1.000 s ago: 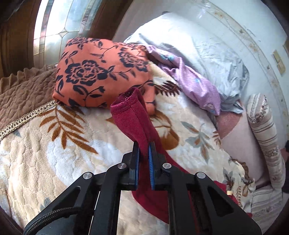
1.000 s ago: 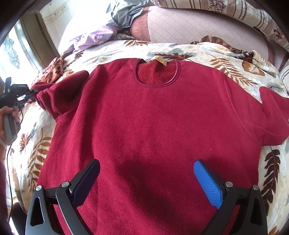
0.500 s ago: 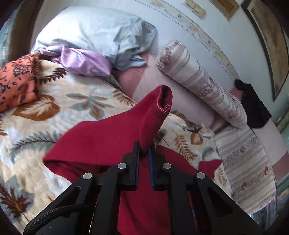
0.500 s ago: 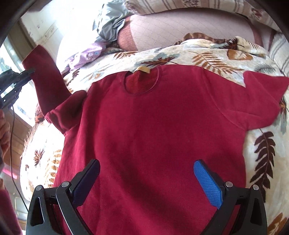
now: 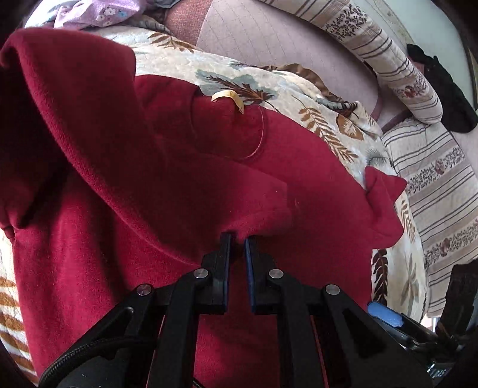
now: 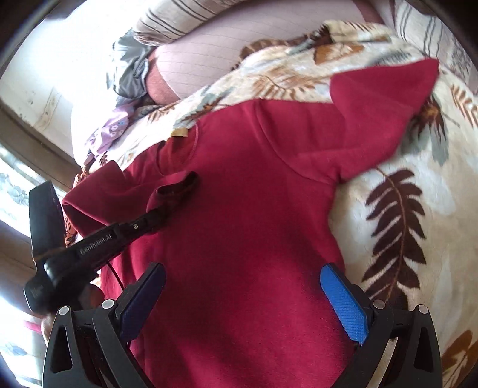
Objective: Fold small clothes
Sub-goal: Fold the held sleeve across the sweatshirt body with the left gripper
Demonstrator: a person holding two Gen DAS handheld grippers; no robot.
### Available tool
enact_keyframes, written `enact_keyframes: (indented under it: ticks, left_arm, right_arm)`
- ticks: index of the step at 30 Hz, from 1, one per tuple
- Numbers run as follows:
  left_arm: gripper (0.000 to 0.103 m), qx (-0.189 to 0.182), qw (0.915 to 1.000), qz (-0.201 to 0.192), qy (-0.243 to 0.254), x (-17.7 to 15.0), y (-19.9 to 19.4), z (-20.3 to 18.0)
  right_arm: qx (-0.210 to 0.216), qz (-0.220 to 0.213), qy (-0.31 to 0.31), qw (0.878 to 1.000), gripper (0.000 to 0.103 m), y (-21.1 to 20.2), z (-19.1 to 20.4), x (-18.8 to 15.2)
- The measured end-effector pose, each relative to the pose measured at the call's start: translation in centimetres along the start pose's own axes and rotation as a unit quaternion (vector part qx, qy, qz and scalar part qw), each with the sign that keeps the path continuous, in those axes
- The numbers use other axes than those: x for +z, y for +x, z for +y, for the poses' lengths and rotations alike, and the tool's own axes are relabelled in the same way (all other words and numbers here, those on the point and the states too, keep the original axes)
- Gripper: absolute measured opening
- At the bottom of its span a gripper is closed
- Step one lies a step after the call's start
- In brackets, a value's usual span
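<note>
Left gripper [image 5: 237, 238]: black two-finger tool, jaws pressed together on the ribbed cuff [image 6: 176, 191] of one sleeve of the dark red fleece sweatshirt [image 6: 245, 238]. The cuff is being held over the chest panel, below the round neckline with its yellow label [image 5: 228, 97] (judged: the sleeve is being laid inward so the garment's side is narrowed for folding).

Right gripper [image 6: 242, 301]: black tool with blue ribbed pads [image 6: 343, 304], jaws spread wide, nothing being gripped. It is being held above the sweatshirt's lower body, probably ready to pin or smooth the cloth.

Sweatshirt: being kept flat, front up, on the cream plush blanket with brown leaf print [image 6: 403, 223]. The opposite sleeve [image 6: 385, 110] is lying out to the side, not yet folded.

Surroundings: striped bolster [image 5: 388, 53], lilac floral cloth [image 5: 98, 12].
</note>
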State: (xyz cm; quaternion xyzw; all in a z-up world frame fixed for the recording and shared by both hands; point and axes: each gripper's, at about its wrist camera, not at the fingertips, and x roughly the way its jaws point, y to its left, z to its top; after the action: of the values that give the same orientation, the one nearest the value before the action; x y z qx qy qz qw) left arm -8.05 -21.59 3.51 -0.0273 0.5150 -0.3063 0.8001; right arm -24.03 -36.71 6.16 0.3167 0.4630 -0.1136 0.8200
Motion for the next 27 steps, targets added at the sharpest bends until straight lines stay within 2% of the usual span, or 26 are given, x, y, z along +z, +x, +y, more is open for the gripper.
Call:
enact_keyframes:
  ticks: [2,4,10,14,19,21,27]
  left_arm:
    - [0.009,0.001,0.9998,-0.003,0.019,0.0,-1.2,-0.4]
    - [0.009,-0.002,0.9993,-0.019,0.033,-0.4,-3.0,-0.3]
    - [0.009,0.062,0.9943,-0.063,0.060,-2.0,-6.8,0.4]
    - [0.009,0.111,0.9883,-0.084,0.063,-2.9,-7.7,1.0]
    - [0.009,0.153,0.9804,-0.108,0.061,-3.5,-8.0,2.3]
    - [0.009,0.155,0.9796,-0.113,0.058,-3.6,-7.9,2.8]
    - [0.009,0.148,0.9807,-0.118,0.049,-3.5,-7.6,4.0]
  right_arm:
    - [0.001,0.024,0.006,1.000,0.103,0.6,-0.1,0.1]
    - [-0.004,0.028,0.000,1.000,0.103,1.1,0.2,0.1]
    - [-0.058,0.015,-0.062,0.996,0.103,2.5,2.1,-0.5]
    - [-0.089,0.009,-0.107,0.990,0.103,3.4,3.5,-1.2]
    - [-0.134,0.007,-0.152,0.979,0.103,4.7,4.5,-2.1]
    - [-0.150,0.007,-0.175,0.973,0.103,5.3,4.9,-2.4]
    - [-0.134,0.003,-0.172,0.976,0.103,5.1,4.0,-2.4]
